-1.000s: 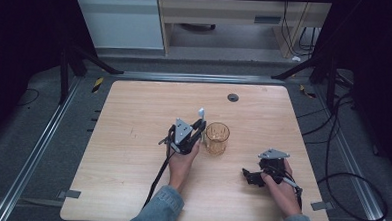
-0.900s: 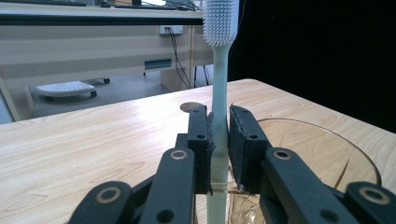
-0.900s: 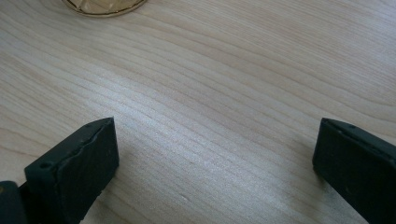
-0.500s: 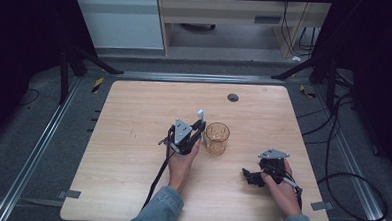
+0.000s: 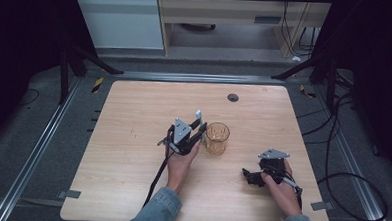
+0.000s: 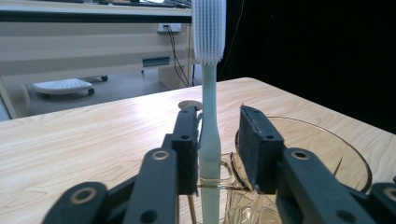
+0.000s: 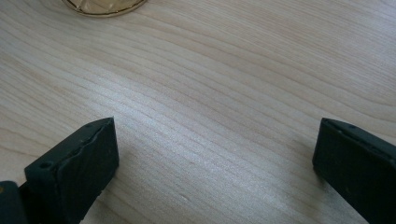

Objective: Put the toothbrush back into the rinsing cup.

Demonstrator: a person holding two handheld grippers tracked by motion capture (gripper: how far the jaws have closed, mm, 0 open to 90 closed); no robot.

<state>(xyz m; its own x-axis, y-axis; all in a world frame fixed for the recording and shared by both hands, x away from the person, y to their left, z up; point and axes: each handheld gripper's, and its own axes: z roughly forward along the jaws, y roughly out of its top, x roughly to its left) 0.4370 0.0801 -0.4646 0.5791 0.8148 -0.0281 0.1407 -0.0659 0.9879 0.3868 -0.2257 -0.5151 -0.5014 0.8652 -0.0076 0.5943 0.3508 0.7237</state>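
Observation:
A pale toothbrush (image 6: 209, 140) stands upright between the jaws of my left gripper (image 6: 218, 144), bristle head (image 5: 199, 113) up. It lies against the left pad, and a gap separates it from the right pad. Its lower end appears behind the rim of an amber glass cup (image 5: 217, 138), so it seems to rest in the cup (image 6: 303, 154). My left gripper (image 5: 195, 133) sits just left of the cup, jaws apart. Near the front right of the table my right gripper (image 5: 248, 175) lies low over bare wood (image 7: 215, 140), open and holding nothing.
A small dark round disc (image 5: 233, 97) lies near the table's far edge. The wooden table top (image 5: 133, 118) has free room to the left and at the back. Black cables trail on the floor at the right (image 5: 342, 147).

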